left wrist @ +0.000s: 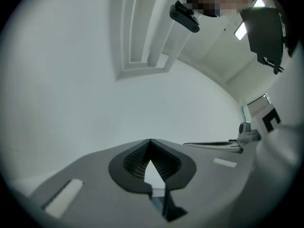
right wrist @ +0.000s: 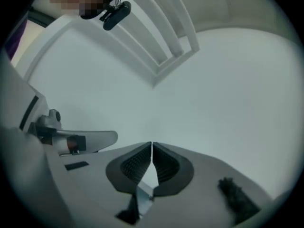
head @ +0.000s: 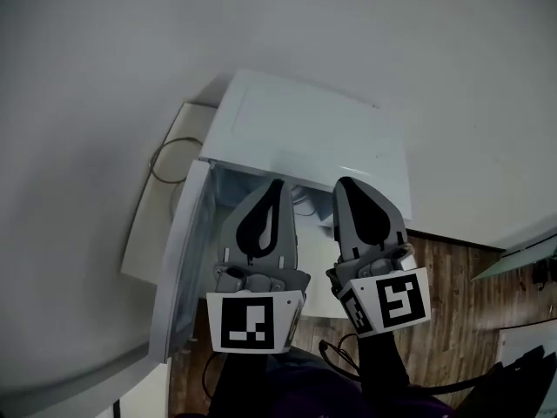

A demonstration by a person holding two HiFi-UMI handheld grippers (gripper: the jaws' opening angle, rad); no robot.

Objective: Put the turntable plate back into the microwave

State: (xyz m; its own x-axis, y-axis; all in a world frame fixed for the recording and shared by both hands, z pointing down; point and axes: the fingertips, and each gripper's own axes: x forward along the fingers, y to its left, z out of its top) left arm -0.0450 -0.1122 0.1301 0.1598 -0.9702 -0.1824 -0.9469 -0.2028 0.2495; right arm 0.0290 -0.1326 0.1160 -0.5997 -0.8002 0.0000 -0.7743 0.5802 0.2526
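A white microwave stands below me, its door swung open to the left. I cannot make out the turntable plate in any view; the cavity is mostly hidden behind the grippers. My left gripper and right gripper are raised side by side in front of the microwave's opening. In the left gripper view the left gripper has its jaws closed tip to tip with nothing between them. The right gripper is likewise shut and empty. Each gripper view looks out at bare white wall, with the other gripper at its edge.
The microwave sits on a white surface with a looped cable behind its left side. Wood floor shows at the lower right. A white framed panel is on the wall above.
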